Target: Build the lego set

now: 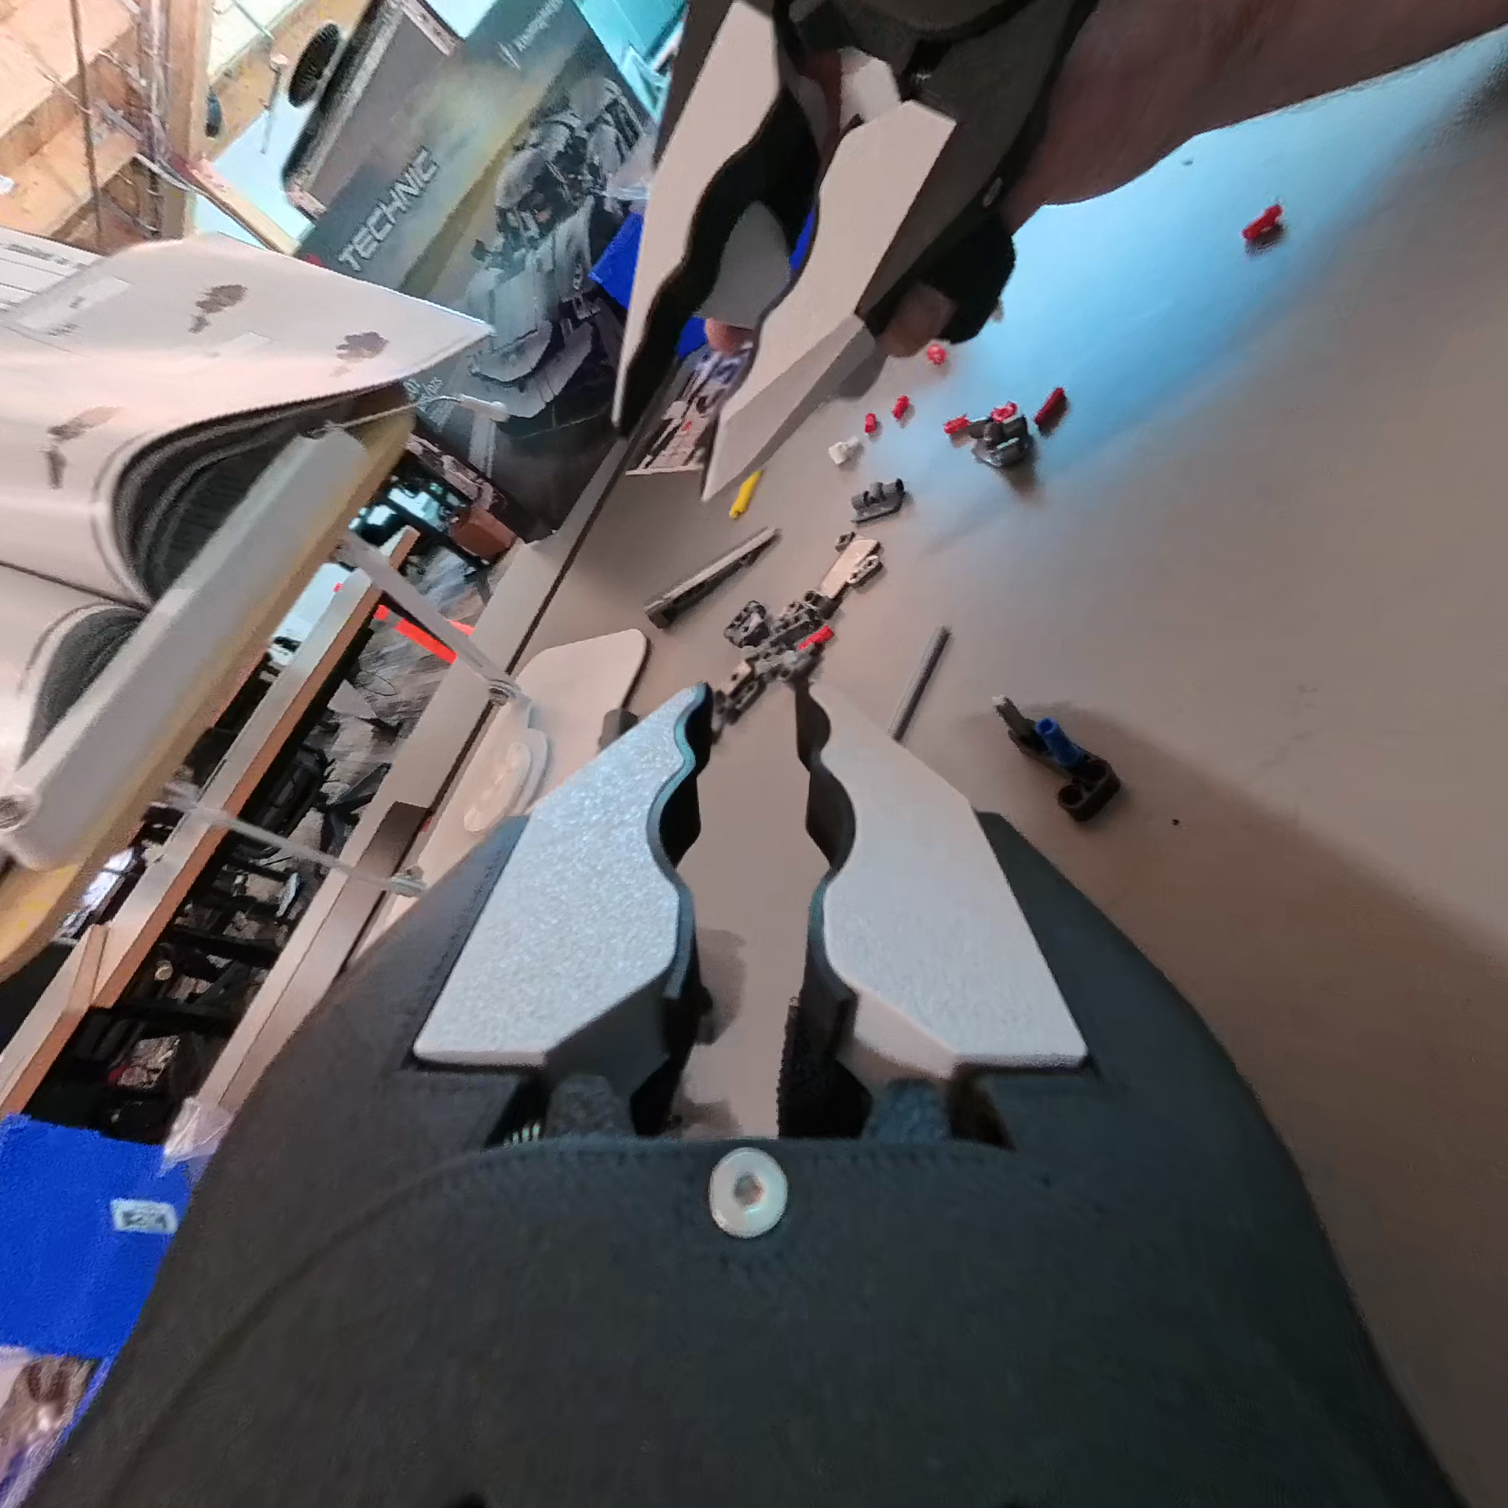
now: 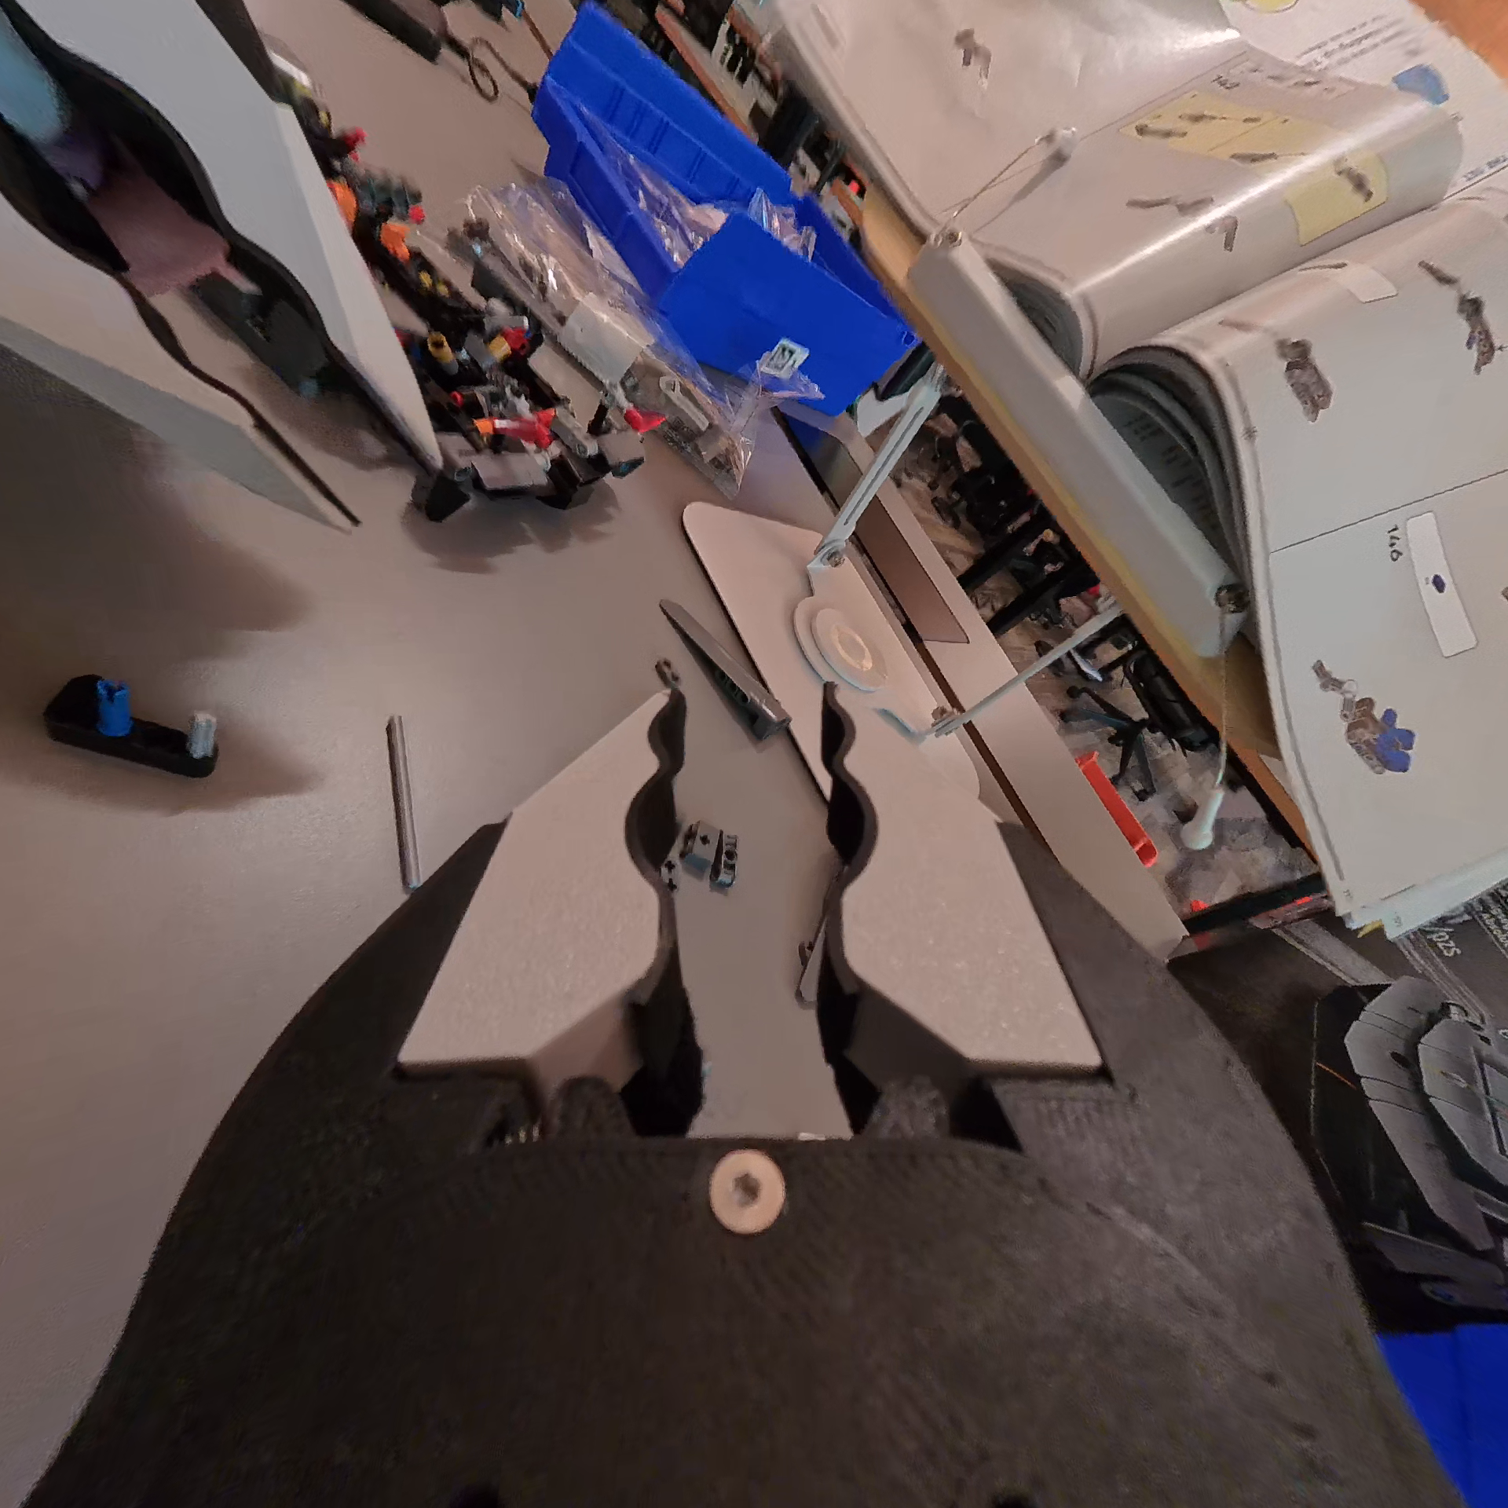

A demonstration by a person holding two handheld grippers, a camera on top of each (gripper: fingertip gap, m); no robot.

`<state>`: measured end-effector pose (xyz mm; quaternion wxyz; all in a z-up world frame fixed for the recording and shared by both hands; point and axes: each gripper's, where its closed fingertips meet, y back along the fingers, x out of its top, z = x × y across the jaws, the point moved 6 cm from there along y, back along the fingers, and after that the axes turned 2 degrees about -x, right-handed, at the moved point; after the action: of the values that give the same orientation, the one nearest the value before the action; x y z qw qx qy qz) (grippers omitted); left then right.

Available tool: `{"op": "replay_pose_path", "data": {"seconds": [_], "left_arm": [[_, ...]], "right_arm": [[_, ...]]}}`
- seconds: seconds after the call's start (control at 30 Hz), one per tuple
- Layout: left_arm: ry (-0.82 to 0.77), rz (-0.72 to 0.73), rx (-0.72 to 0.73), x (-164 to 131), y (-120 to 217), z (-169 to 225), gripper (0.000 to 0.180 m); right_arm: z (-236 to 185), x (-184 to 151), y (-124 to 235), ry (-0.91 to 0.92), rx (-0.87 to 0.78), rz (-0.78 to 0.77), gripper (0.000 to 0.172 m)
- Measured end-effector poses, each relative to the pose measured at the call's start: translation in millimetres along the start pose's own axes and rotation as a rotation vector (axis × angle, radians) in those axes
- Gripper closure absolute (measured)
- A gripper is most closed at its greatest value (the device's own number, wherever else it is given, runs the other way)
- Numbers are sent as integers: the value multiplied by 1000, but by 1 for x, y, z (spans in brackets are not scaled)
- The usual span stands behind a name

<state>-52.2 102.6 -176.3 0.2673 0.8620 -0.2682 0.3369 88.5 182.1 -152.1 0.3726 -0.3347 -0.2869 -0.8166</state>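
My left gripper (image 1: 752, 694) is shut on a small dark grey assembly of building parts (image 1: 775, 645) with a red pin. The assembly spans the gap at the tips and sticks out ahead over the table (image 1: 1224, 653). In the right wrist view the left gripper (image 2: 396, 494) reaches in from the upper left. My right gripper (image 2: 752, 702) is open and holds nothing. A small grey and black part (image 2: 703, 857) lies on the table (image 2: 245, 938) between its fingers, untouched. A long dark tapered piece (image 2: 726, 677) lies just past its tips. The right gripper (image 1: 669, 445) also shows open at the top of the left wrist view.
A grey axle (image 2: 401, 804) and a black piece with a blue pin (image 2: 122, 726) lie to the left. A dark model with red and orange bits (image 2: 506, 441), plastic bags and blue bins (image 2: 734, 245) stand behind. An open booklet on a stand (image 2: 1224, 326) is at the table edge. Red pins (image 1: 1004, 412) are scattered. There is about 10 cm between the tips of the two grippers. From the left gripper's tips to the grey axle (image 2: 401, 804) is close to 8 cm. The left camera catches it too, in the left wrist view (image 1: 916, 693).
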Motion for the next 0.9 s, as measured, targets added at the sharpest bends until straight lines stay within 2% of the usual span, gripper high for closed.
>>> {"op": "replay_pose_path", "data": {"seconds": [0.13, 0.17, 0.3, 0.4, 0.47, 0.6, 0.77, 0.9], "left_arm": [[12, 18, 75, 3, 7, -12, 167], [15, 19, 86, 3, 7, -14, 167], [25, 5, 102, 1, 7, -17, 166], [49, 1, 97, -1, 6, -18, 167], [53, 2, 94, -2, 6, -18, 167], [44, -6, 77, -2, 3, -14, 167], [42, -12, 72, -6, 1, -15, 167], [71, -17, 48, -10, -1, -14, 167]], "right_arm": [[5, 23, 17, -65, 40, 101, 167], [4, 31, 21, -91, 74, 125, 168], [-30, 46, 24, -178, 353, 52, 148], [-62, 36, 21, -151, 454, -88, 146], [-76, 28, 17, -121, 459, -143, 146], [-81, 21, 9, -139, 428, -107, 147], [-39, 12, 13, -257, 217, -52, 146], [-22, -8, 18, -306, 132, -69, 145]]}}
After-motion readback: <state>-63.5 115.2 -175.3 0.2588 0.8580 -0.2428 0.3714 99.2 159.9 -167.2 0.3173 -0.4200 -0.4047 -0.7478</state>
